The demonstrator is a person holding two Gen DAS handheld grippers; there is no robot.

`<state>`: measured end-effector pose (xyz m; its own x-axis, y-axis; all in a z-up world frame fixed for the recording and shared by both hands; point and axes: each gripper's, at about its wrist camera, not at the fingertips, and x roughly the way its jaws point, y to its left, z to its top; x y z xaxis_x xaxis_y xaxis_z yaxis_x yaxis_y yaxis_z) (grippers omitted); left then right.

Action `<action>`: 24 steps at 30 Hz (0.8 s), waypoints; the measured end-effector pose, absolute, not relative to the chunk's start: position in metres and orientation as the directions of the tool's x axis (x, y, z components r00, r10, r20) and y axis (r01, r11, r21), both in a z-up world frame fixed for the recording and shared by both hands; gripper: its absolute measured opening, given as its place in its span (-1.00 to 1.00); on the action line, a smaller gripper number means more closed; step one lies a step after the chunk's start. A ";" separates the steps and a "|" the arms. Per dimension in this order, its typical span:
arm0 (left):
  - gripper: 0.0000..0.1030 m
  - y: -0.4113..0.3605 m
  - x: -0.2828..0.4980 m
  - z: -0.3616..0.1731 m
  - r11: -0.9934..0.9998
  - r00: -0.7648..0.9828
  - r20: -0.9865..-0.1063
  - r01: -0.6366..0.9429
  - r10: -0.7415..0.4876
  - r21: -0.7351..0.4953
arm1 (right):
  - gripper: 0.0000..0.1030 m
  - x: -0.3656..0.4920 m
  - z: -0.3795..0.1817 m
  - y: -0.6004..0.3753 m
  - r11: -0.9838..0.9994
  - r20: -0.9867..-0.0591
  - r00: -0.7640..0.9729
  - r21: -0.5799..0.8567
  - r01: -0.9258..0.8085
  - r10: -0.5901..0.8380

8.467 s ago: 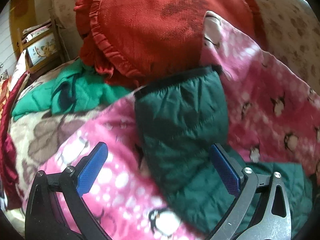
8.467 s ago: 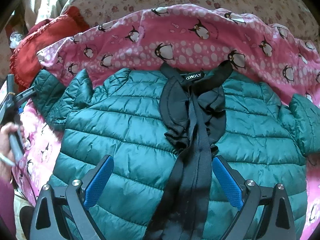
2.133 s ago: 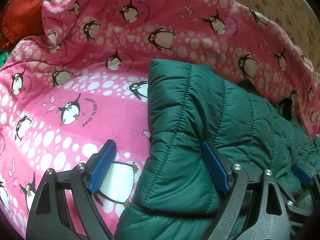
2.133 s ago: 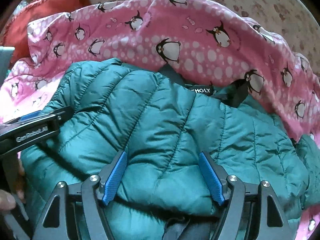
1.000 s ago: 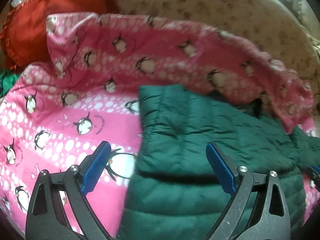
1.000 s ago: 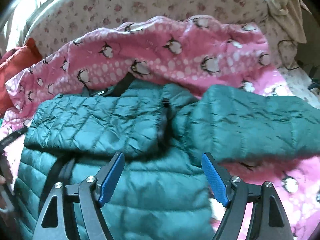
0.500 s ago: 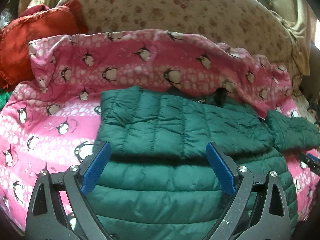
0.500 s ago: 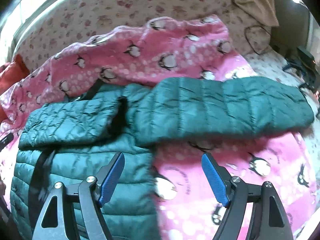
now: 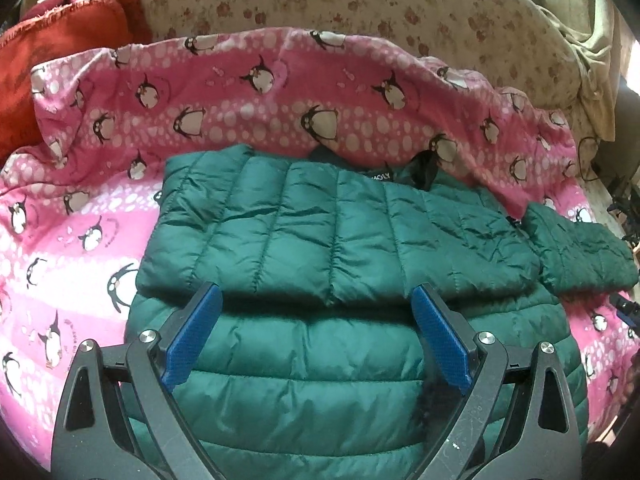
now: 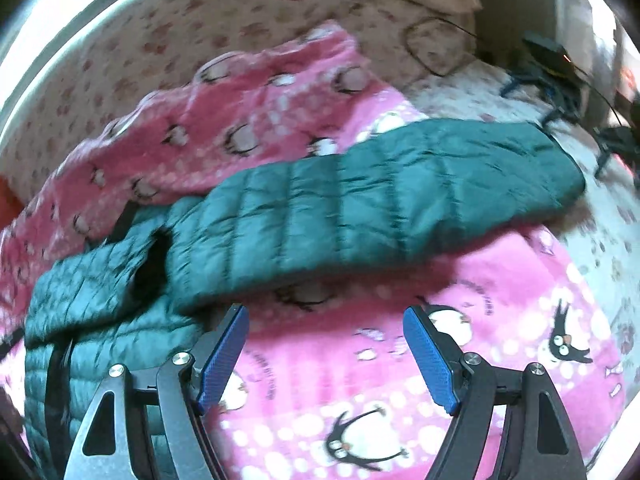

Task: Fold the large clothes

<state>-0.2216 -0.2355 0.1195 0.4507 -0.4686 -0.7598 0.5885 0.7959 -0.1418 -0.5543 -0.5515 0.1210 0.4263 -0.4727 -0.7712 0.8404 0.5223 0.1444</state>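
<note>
Green puffer jacket [image 9: 340,320] lay on the pink penguin blanket [image 9: 248,92], its body running under & between the left gripper [image 9: 316,320] jaws, one sleeve folded across the chest just ahead of them. Left jaws were wide open, holding nothing, w/ no clear contact. Other sleeve [image 10: 380,192] stretched out flat ahead of the right gripper [image 10: 324,344] jaws, jacket body off to their left. Right jaws also wide open, empty, only blanket between them.
</note>
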 end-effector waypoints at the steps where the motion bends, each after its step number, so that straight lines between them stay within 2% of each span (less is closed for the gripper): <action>1: 0.87 -0.236 -0.221 0.119 0.797 0.448 -0.761 0.586 -0.469 -0.145 | 0.49 -0.560 0.120 -0.557 0.506 -0.770 0.429 0.162 0.847 -0.471; 7: 0.87 -0.232 -0.214 0.113 0.801 0.424 -0.768 0.569 -0.481 -0.187 | 0.49 -0.594 0.122 -0.591 0.389 -0.748 0.444 0.267 0.882 -0.493; 14: 0.87 -0.232 -0.213 0.106 0.806 0.414 -0.782 0.564 -0.466 -0.181 | 0.49 -0.637 0.136 -0.630 0.245 -0.702 0.428 0.353 0.903 -0.568; 21: 0.87 -0.230 -0.213 0.104 0.807 0.406 -0.788 0.560 -0.463 -0.186 | 0.50 -0.657 0.122 -0.681 0.135 -0.724 0.397 0.394 0.909 -0.564; 24: 0.87 -0.227 -0.213 0.105 0.812 0.414 -0.789 0.556 -0.454 -0.176 | 0.50 -0.661 0.120 -0.693 0.124 -0.682 0.440 0.461 0.879 -0.584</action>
<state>-0.2130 -0.2274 0.1048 0.4136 -0.4539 -0.7893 0.5560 0.8124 -0.1758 -0.6615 -0.6928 0.1201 0.4404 -0.5836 -0.6822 0.8786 0.1237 0.4614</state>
